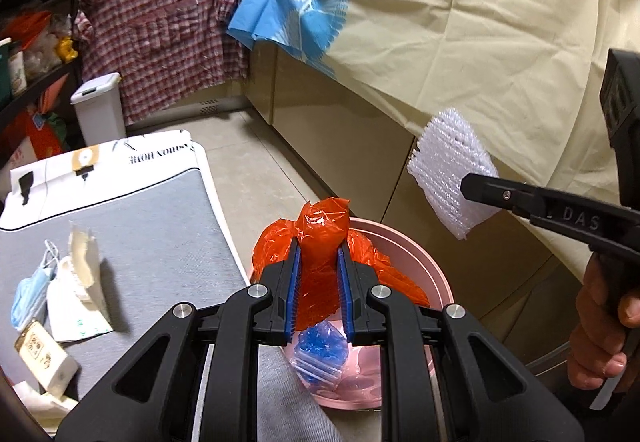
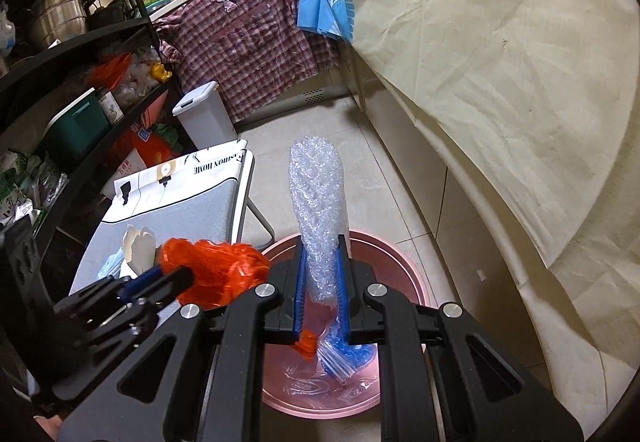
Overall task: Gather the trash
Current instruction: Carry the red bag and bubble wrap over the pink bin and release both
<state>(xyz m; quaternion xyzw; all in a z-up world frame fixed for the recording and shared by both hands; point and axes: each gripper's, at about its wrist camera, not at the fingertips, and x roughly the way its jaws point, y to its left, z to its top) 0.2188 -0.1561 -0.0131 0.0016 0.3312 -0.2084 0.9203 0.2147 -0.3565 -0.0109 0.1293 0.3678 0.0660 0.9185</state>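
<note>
Taking the pink bin (image 1: pixel 404 238) as the landmark, the left gripper (image 1: pixel 319 282) sits just over its near rim, jaws narrow and clamped on an orange plastic bag (image 1: pixel 320 242) whose crumpled bulk spills forward and down over the rim. So the bin's mouth lies directly below and slightly ahead of this load. Inside the bin lies a blue-tinted clear bag (image 2: pixel 352 354). The right gripper (image 2: pixel 322 274) hangs above the bin's opening, jaws narrow on a roll of bubble wrap (image 2: pixel 318 202); the roll's long axis runs away from the gripper, out toward the bin's far rim. Both loads look ready to drop; the right one seems better centred. To the bin's left, more trash waits on the grey table (image 1: pixel 160 226): a face mask (image 1: pixel 28 292) and torn paper (image 1: pixel 86 262).
</note>
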